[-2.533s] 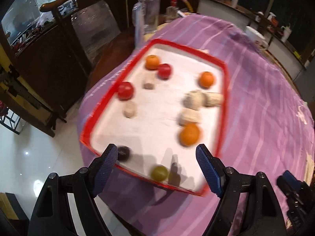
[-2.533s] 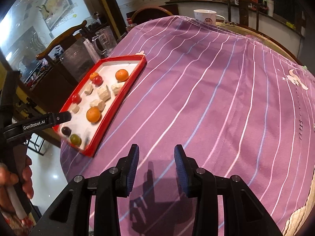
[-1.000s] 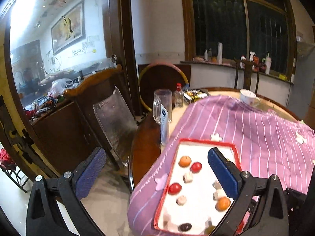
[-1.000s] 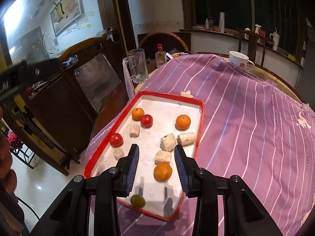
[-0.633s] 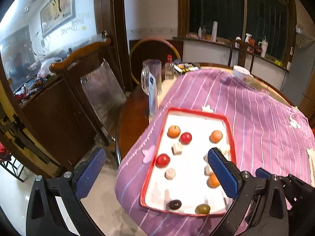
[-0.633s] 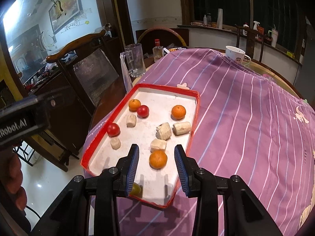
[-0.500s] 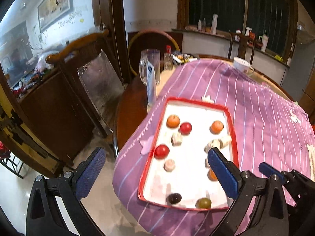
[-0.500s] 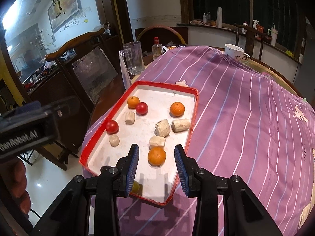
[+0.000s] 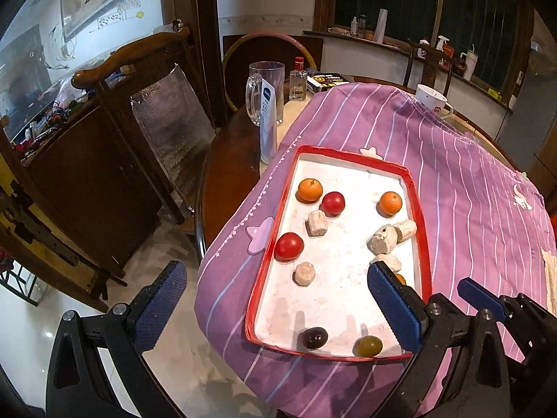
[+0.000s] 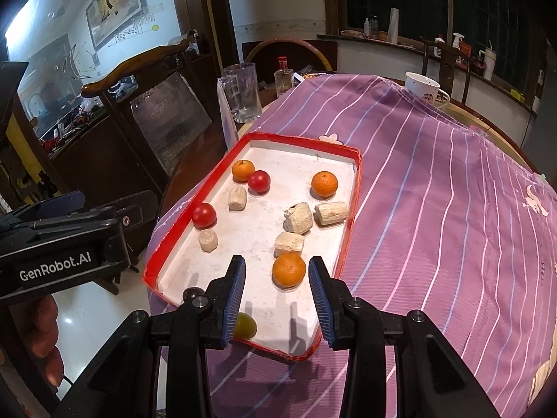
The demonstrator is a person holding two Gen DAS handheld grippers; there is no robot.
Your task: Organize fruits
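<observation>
A red-rimmed white tray [image 9: 416,216] [image 10: 352,205] lies on the purple striped cloth. It holds three oranges, two red fruits [image 9: 289,246] [image 10: 204,215], a dark plum [image 9: 314,338], a green fruit [image 9: 367,345] and several pale chunks [image 10: 298,222]. My left gripper [image 9: 275,308] is wide open and empty, above the tray's near left edge. My right gripper [image 10: 275,291] is open and empty above the tray's near end, and the nearest orange [image 10: 288,270] shows between its fingers, lower down on the tray.
A glass mug [image 9: 264,92], a white tube [image 9: 268,122] and a small bottle [image 9: 298,80] stand on the bare wooden table left of the cloth. A white cup [image 10: 422,90] sits at the far side. A wooden chair [image 9: 139,104] stands left of the table.
Both grippers have drifted closer to the tray. The near orange sits more squarely between my right fingers. No fruit has moved.
</observation>
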